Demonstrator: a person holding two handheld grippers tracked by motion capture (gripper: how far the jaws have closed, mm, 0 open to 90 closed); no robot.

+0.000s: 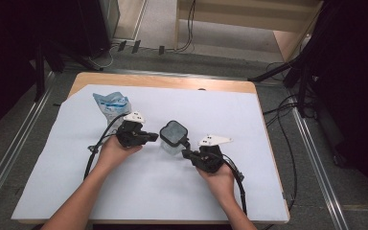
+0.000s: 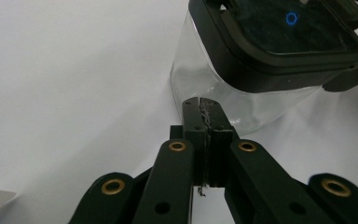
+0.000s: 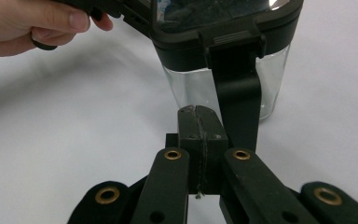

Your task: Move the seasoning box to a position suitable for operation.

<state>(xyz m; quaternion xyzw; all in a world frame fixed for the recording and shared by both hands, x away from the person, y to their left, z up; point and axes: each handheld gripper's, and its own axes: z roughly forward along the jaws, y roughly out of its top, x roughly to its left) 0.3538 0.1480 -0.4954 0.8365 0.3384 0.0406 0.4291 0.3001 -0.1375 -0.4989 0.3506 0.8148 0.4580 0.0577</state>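
At the middle of the white mat (image 1: 249, 191) stands the clear container (image 1: 172, 139) with its dark latched lid (image 2: 279, 28), a blue-printed bag (image 1: 111, 103) well behind it to your left. You look set to unlatch that lid; next, work a tip under a side clasp (image 3: 235, 79). Your left gripper (image 2: 204, 109) and right gripper (image 3: 199, 119) flank the container, jaws pressed together, holding nothing.
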